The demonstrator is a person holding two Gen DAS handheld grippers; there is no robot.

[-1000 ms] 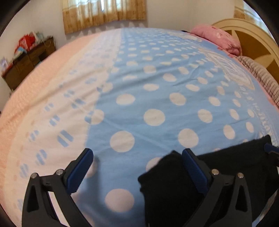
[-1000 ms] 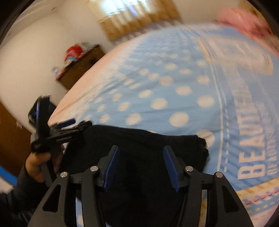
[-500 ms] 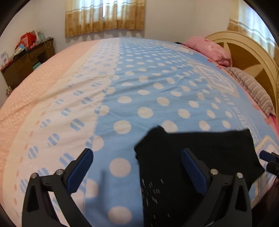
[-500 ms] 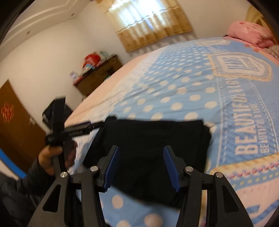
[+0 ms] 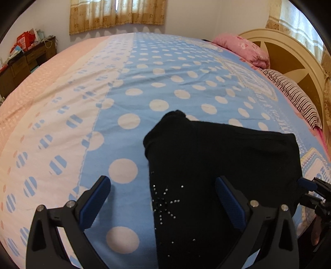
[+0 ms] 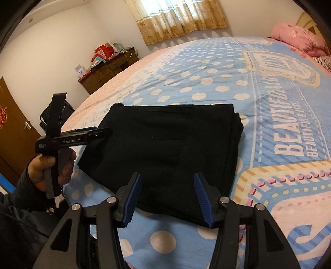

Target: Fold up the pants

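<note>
Black gripper [image 6: 167, 192] frames, ribbed blue pads [image 6: 201, 194], silver screws

Open bedspread [image 5: 157, 87] beyond folded pants [image 6: 165, 144]; pillows [image 5: 244, 49] far off.

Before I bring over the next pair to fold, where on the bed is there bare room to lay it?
Bare room lies on the polka-dot bedspread beyond the folded black pants, up toward the curtains, and on the pale striped band to their left. It is crowded near the headboard, with the pink pillow and striped pillow.
</note>
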